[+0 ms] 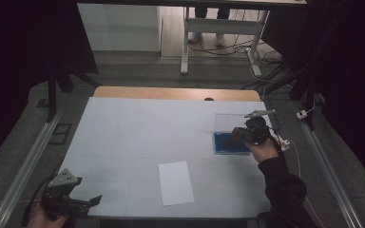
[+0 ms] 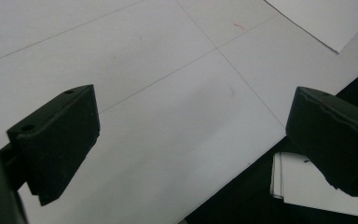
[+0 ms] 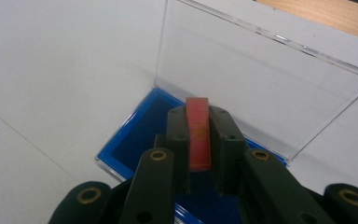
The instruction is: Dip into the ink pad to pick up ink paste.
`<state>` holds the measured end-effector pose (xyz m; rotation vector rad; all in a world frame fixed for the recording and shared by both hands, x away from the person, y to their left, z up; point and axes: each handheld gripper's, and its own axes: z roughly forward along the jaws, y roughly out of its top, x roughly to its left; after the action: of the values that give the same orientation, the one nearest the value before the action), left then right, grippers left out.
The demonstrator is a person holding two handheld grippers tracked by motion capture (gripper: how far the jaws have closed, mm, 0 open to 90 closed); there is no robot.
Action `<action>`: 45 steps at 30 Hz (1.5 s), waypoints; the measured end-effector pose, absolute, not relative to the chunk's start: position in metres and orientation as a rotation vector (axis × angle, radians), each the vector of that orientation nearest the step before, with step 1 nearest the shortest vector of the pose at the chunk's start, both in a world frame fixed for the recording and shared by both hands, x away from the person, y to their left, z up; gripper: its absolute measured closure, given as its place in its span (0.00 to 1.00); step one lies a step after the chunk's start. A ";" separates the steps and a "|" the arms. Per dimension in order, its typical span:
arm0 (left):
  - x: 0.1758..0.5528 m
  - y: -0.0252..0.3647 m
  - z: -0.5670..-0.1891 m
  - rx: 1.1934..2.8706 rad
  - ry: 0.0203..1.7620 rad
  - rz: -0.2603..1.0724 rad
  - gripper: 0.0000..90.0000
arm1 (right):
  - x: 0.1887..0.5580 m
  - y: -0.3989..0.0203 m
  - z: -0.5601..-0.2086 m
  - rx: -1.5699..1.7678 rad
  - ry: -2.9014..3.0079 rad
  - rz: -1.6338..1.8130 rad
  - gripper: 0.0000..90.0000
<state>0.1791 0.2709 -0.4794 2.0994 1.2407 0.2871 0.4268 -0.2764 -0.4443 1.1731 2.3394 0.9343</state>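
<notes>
Red flat piece [image 3: 198,135] stands on edge, clamped lengthwise in right gripper [image 3: 198,140]; left gripper [image 2: 191,140] open.

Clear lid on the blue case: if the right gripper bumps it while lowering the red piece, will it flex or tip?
The clear lid looks thin and stands upright, so a bump would probably swing it on its hinge. The blue case looks shallow and light and may slide on the smooth white table. The right gripper is shut on the red piece, which looks rigid.
</notes>
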 end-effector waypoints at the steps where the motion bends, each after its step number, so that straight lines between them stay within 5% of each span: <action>1: 0.179 0.271 -0.479 2.099 1.241 0.286 0.03 | 0.427 -0.276 -0.445 1.172 2.343 0.933 0.88; 45: 0.180 0.271 -0.480 2.103 1.242 0.283 0.04 | 0.442 -0.269 -0.476 1.156 2.419 0.753 0.89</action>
<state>0.1798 0.2705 -0.4798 2.1035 1.2424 0.2833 0.4424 -0.2694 -0.4762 1.1564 2.4187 0.7528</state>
